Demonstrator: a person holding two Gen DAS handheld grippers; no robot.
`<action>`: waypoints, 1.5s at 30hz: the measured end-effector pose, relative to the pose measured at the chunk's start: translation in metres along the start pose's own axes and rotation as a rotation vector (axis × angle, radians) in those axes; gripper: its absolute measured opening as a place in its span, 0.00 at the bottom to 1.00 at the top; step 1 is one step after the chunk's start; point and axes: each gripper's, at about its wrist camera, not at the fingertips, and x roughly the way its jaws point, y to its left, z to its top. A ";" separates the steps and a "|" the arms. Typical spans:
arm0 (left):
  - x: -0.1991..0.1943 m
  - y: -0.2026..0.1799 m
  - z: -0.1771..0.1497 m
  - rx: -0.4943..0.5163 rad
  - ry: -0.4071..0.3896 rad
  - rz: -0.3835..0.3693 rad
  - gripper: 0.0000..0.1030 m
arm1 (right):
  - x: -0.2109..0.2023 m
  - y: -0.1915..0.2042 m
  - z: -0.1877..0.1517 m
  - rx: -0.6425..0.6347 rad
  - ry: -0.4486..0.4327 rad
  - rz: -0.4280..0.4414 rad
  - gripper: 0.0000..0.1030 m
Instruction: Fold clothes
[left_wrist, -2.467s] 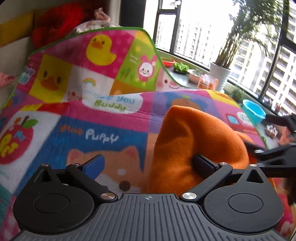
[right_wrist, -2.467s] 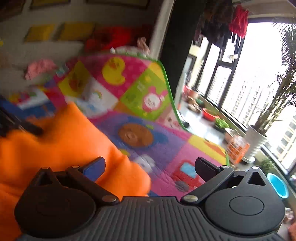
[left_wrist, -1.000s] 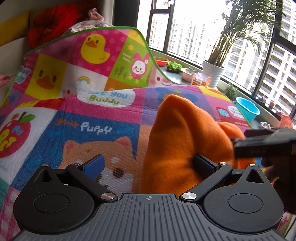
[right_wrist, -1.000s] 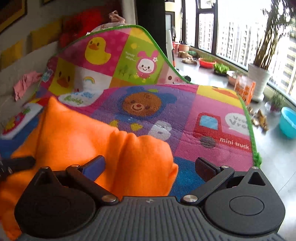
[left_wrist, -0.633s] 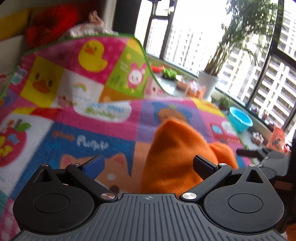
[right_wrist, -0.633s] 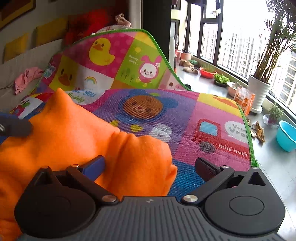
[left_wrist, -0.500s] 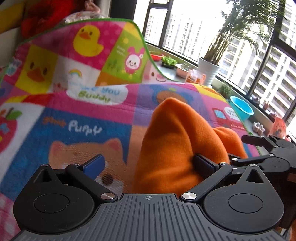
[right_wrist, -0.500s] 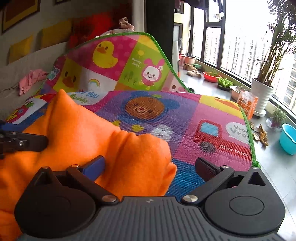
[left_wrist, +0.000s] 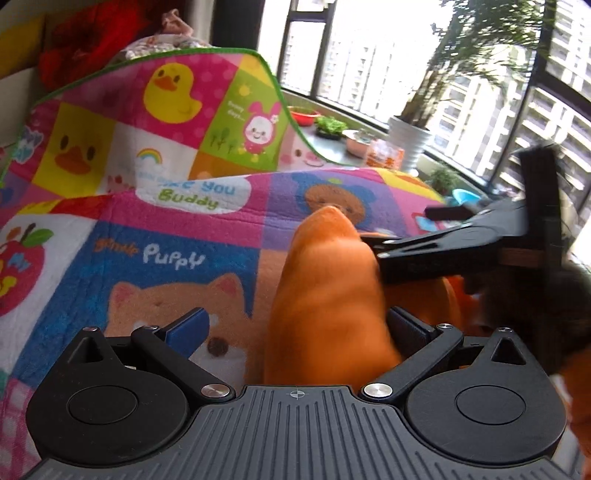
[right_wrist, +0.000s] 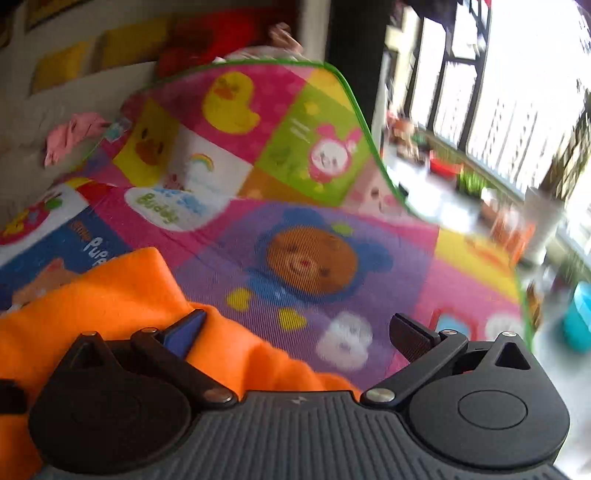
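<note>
An orange fleece garment (left_wrist: 325, 295) lies bunched up on a colourful cartoon play mat (left_wrist: 166, 229). My left gripper (left_wrist: 299, 326) is open, and a raised fold of the garment stands between its fingers, pressed against the right finger (left_wrist: 410, 328). My right gripper (left_wrist: 399, 226) reaches in from the right, open, its lower finger touching the top of that fold. In the right wrist view the garment (right_wrist: 110, 295) fills the lower left and laps round the blue left finger (right_wrist: 188, 328) of the open right gripper (right_wrist: 299, 332). The mat (right_wrist: 314, 221) shows beyond it.
The mat's far part rises like a backrest, edged in green. A red cushion (left_wrist: 92, 40) and a pink cloth (right_wrist: 74, 133) lie behind it. A white plant pot (left_wrist: 408, 140), small bowls and a blue basin (right_wrist: 580, 317) stand on the floor by the windows.
My right gripper has swung left and over the garment, now meeting the top of the fold. Its view has tilted and blurred, and the garment has dropped lower in it. Both stay open.
</note>
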 end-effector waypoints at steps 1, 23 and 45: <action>-0.003 0.002 -0.003 0.001 0.006 -0.016 1.00 | 0.004 -0.008 -0.003 0.039 0.017 0.006 1.00; 0.004 -0.006 -0.041 0.037 0.030 -0.066 1.00 | -0.083 -0.015 -0.096 0.324 0.109 0.210 0.67; 0.003 0.115 0.019 -0.177 -0.059 0.091 1.00 | 0.070 0.075 0.032 -0.088 -0.053 0.221 0.68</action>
